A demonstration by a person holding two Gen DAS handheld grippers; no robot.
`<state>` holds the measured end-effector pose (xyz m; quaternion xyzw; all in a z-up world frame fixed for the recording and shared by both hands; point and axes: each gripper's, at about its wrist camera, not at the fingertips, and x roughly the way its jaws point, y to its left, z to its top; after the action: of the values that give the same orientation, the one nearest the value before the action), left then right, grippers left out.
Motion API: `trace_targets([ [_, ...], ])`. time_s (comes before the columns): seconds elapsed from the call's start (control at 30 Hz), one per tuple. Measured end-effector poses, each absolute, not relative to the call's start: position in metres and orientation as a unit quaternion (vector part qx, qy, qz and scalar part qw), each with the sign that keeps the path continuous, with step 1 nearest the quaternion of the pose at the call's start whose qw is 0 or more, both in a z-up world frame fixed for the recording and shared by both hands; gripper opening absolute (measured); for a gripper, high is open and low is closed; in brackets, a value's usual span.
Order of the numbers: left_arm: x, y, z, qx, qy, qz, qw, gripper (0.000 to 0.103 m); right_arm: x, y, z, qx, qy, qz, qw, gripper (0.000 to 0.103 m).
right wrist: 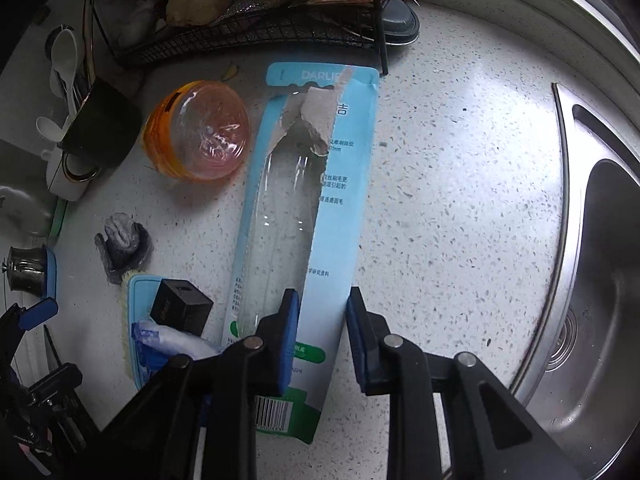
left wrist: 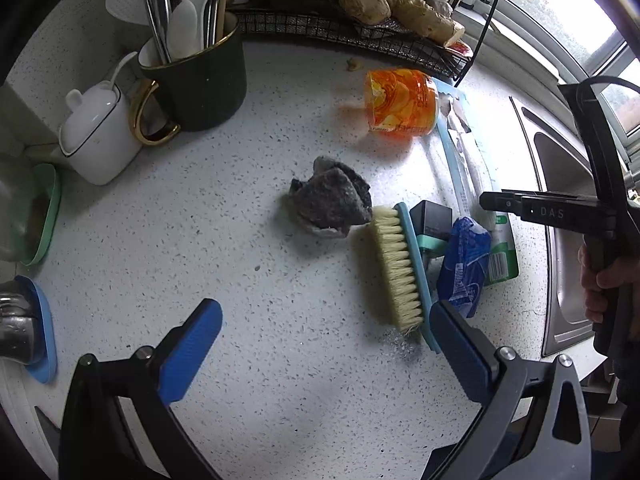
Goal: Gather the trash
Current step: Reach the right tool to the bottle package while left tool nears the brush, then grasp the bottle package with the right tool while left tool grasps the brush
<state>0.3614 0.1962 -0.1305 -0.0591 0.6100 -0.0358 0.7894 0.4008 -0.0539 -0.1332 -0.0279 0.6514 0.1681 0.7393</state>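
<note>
On the speckled white table point(right wrist: 460, 200), the torn toothbrush package point(right wrist: 320, 184) lies flat, running from the wire rack point(right wrist: 248, 36) at the back edge toward the front, just beside the sink point(right wrist: 600, 280) edge side of the clutter. The right gripper point(right wrist: 322, 334) hangs over the package's near end with its jaws partly open, one blue pad over the clear blister and the other at the card's right edge; nothing is clamped. An orange plastic cup point(right wrist: 200, 132) lies on its side just left of the package. Nearer the front, a crumpled blue wrapper point(left wrist: 464, 264) rests against a scrub brush point(left wrist: 400, 268) and a small black box point(left wrist: 432, 220), with a grey rag point(left wrist: 332, 200) beside the bristles. The left gripper point(left wrist: 326, 344) hovers above bare table, jaws wide apart and empty.
</note>
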Motion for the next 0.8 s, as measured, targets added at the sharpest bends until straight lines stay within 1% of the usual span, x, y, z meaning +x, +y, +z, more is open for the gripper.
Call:
trace_targets([
  [0.33,0.379,0.186,-0.147,-0.055,0.624,-0.046,0.778,0.103,0.361,-0.075,-0.114,-0.060,0.638,0.140,0.755,0.019],
  [0.53,0.390,0.170,-0.158,-0.061,0.633,-0.062,0.769,0.103,0.341,-0.090,-0.112,-0.040,0.641,0.125,0.757,0.019],
  [0.67,0.394,0.154,-0.168,-0.040,0.641,-0.066,0.763,0.103,0.343,-0.094,-0.106,-0.029,0.636,0.114,0.762,0.019],
  [0.7,0.394,0.151,-0.171,-0.032,0.643,-0.064,0.763,0.101,0.342,-0.095,-0.104,-0.025,0.635,0.111,0.764,0.019],
  [0.77,0.397,0.145,-0.179,-0.016,0.650,-0.057,0.758,0.085,0.339,-0.101,-0.103,-0.017,0.633,0.111,0.766,0.019],
  [0.8,0.397,0.144,-0.182,-0.012,0.653,-0.056,0.755,0.082,0.338,-0.102,-0.101,-0.015,0.632,0.110,0.767,0.019],
])
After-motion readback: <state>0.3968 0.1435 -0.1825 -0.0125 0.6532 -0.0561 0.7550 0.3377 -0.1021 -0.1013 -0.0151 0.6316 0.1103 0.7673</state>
